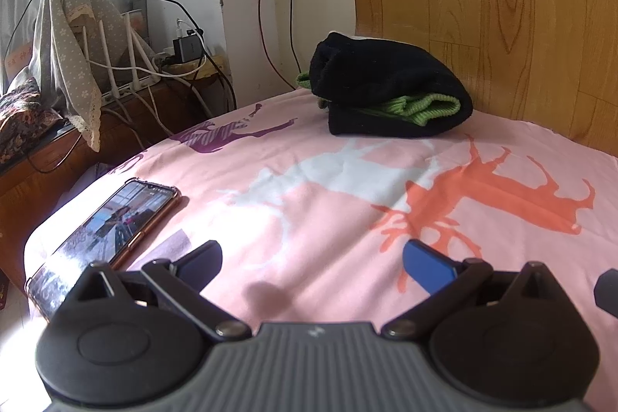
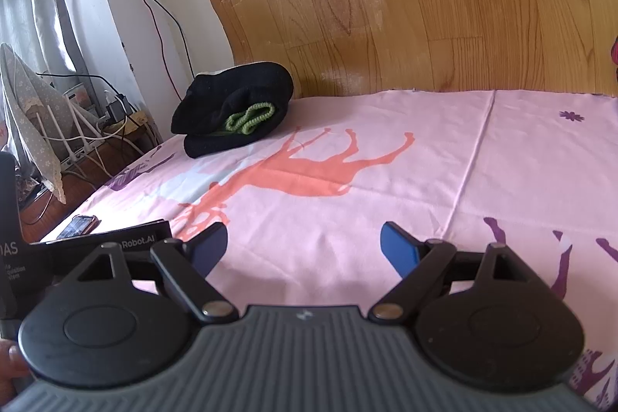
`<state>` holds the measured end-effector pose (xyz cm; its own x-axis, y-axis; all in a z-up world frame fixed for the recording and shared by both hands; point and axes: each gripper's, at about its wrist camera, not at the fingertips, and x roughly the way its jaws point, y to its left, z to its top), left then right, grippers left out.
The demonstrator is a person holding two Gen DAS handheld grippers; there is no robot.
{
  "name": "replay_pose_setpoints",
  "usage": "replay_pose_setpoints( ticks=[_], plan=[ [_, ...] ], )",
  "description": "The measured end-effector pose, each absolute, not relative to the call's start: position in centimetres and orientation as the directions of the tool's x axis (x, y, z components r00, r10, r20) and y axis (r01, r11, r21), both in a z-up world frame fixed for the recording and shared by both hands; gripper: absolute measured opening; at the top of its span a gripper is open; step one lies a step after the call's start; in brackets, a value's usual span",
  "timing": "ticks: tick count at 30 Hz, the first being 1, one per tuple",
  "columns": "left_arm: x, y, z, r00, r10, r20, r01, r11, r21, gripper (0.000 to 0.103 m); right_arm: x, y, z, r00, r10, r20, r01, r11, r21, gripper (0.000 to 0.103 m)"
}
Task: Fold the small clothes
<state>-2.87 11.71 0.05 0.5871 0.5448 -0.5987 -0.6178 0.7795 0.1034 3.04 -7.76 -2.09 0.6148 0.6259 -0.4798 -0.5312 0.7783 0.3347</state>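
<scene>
Black knit garment with a green ribbed cuff [image 1: 390,91], folded into one bundle, sits at the far end of the bed's pink sheet with deer prints [image 1: 328,219], right up by the wooden headboard [image 1: 483,6]. Its long axis runs across our left wrist view, green cuff poking out the near-right side. We've got the left gripper [image 1: 313,261] and right gripper [image 2: 303,246] both over bare sheet, blue fingers spread wide, nothing between them. One smartphone [image 1: 112,222] lies at the left edge. "Robot.AI" is readable on the left gripper's black body.
</scene>
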Motion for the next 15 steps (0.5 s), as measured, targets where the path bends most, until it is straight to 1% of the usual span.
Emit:
replay_pose_setpoints(
  ticks=[10,15],
  plan=[
    [-2.79,11.63,-0.06,0.587,0.547,-0.596,-0.614,0.781,0.112,0.103,3.01,-7.75,-2.12,0.614,0.626,-0.481,-0.53,0.778,0.336,0.089],
    [-3.0,11.01,0.13,0.607,0.556,-0.568,-0.601,0.789,0.13,0.103,3.08,-7.79,-2.18,0.609,0.63,-0.483,-0.529,0.775,0.345,0.089]
  ],
)
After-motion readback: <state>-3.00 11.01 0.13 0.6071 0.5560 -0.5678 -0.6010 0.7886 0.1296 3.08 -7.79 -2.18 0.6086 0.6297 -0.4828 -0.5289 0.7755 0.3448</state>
